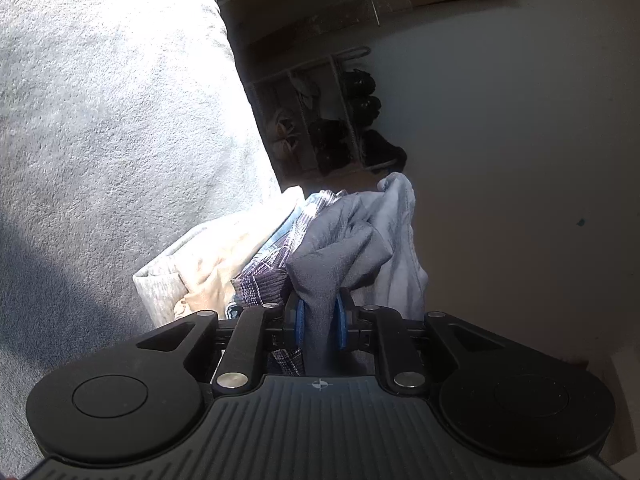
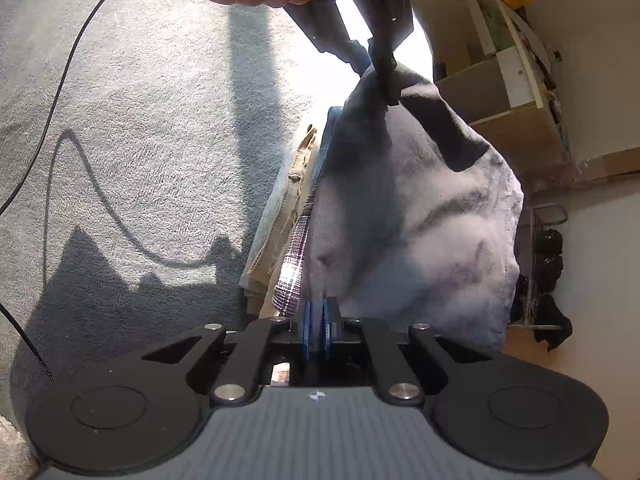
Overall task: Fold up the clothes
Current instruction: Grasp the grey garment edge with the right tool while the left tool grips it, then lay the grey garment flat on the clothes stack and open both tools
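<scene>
A pale grey garment is held up above the pile of clothes on the carpet, pinched by the left gripper and the right gripper, both clamped on cloth. If the thin bunched grip slips, the spread could be lost.

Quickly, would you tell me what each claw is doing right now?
Left claw: closed on the grey garment.
Right claw: closed on the same garment's edge.
</scene>
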Available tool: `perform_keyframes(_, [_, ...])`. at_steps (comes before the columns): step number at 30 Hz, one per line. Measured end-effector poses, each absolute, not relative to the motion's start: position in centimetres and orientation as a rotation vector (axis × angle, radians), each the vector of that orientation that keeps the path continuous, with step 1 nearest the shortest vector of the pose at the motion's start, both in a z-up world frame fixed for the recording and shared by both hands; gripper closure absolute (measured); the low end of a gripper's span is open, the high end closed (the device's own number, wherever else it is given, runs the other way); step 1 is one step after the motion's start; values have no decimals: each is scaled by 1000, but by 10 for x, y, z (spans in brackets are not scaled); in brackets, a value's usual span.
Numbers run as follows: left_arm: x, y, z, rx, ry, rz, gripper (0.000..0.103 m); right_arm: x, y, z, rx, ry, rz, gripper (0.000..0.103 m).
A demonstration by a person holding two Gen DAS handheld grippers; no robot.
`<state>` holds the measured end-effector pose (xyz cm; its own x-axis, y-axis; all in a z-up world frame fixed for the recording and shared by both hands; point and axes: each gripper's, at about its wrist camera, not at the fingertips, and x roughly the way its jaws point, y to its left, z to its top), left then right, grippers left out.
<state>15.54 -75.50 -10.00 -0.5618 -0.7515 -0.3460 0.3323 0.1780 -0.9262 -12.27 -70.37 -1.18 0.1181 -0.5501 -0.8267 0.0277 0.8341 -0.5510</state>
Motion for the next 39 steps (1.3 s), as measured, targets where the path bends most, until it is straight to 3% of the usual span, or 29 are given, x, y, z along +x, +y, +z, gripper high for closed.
perform_keyframes(3, [162,-752,-97,-448,1536,-1509,65,-127,-707,-8,-391,1381,-463,91])
perform_keyframes(5, [171,-747,-91,-482,1489,-1466,62,-129,-709,-6,-347,1367,-476,81])
perform_keyframes(7, [169,-736,-70,-477,1320,-1454,63,-132,-712,-4,-303,1354,-488,72])
perform_keyframes(11, [154,-714,-19,-408,916,-1468,65,-140,-718,31,-172,1219,-510,72])
perform_keyframes(16, [73,-757,-9,-75,715,-1750,65,-147,-759,70,-27,1035,-650,75])
perform_keyframes(21, [57,-787,-46,29,781,-1597,65,-162,-820,42,190,1024,-788,86])
perform_keyframes(27, [83,-783,-55,-18,915,-1511,63,-191,-835,8,409,1035,-837,86])
perform_keyframes(39, [60,-727,23,104,812,-1398,62,-291,-817,91,578,672,-964,86])
